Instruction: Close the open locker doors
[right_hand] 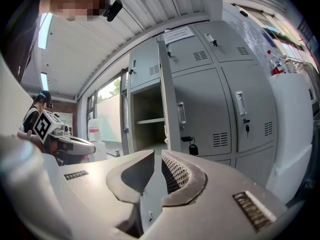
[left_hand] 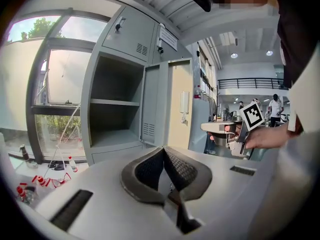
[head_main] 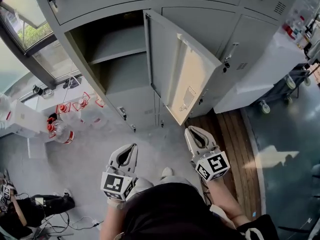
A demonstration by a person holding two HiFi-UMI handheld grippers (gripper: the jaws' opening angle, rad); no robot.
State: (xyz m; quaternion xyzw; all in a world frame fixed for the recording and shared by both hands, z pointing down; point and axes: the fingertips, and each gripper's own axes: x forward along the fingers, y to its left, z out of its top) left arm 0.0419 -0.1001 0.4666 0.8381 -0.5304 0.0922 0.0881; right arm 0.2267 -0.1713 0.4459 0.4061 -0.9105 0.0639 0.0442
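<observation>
The open door [head_main: 182, 69] juts from the locker [head_main: 115, 59] toward the person, upright, with its free edge at twelve o'clock from the right hand-held gripper [head_main: 194, 132]. That gripper's jaws are a crack apart and hold nothing. The left hand-held gripper [head_main: 131, 148] (clenched, empty) is farther away, with the door at one o'clock.

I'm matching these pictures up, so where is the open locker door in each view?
Head view: open locker door, upper centre, swung outward.
Left gripper view: door centre, right of the compartment.
Right gripper view: door upper centre, nearly edge-on.
Shared landmark: the compartment's shelf.
</observation>
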